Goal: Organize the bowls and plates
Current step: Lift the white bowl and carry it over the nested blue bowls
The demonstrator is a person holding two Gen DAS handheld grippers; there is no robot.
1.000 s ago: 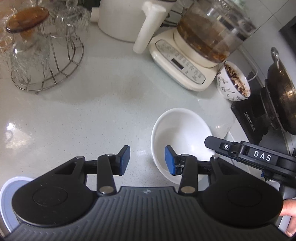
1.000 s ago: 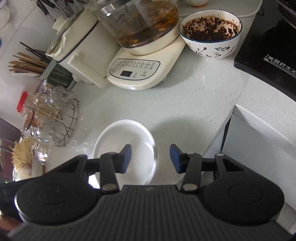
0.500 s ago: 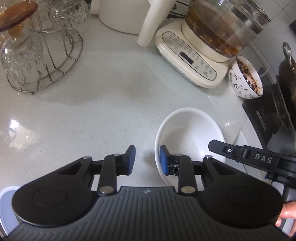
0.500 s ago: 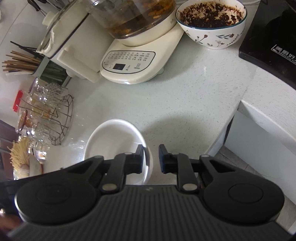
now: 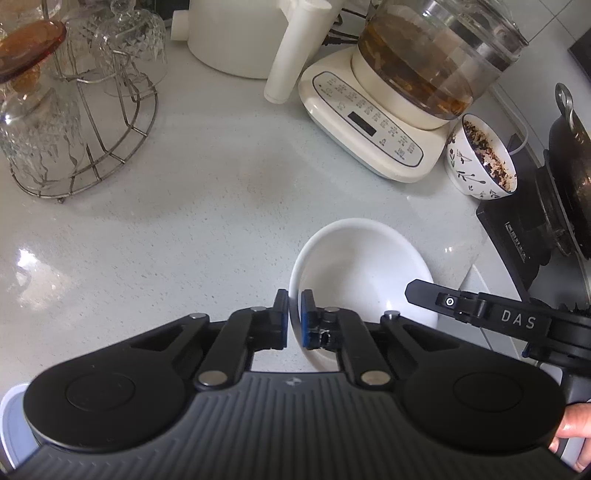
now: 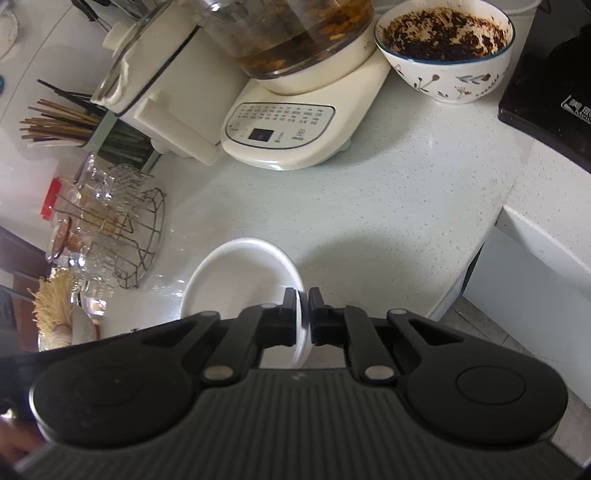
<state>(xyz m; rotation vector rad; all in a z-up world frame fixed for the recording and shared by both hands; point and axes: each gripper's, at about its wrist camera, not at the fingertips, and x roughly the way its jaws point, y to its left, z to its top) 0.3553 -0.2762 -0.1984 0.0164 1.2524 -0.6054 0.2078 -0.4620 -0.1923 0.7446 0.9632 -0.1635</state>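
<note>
A plain white bowl sits on the pale countertop near its front edge. My left gripper is shut on the bowl's left rim, one pad inside and one outside. In the right wrist view the same white bowl lies low at centre, and my right gripper is shut on its right rim. The right gripper's black finger shows in the left wrist view at the bowl's right side. A floral bowl with dark residue stands at the back right.
A cream electric kettle base with a glass pot and a white appliance stand behind. A wire rack of glasses is at the left, a black cooker with a pan at the right. The counter edge drops off to the right.
Both grippers closed from wide open onto opposite rims of the white bowl. The hands hardly shifted.
</note>
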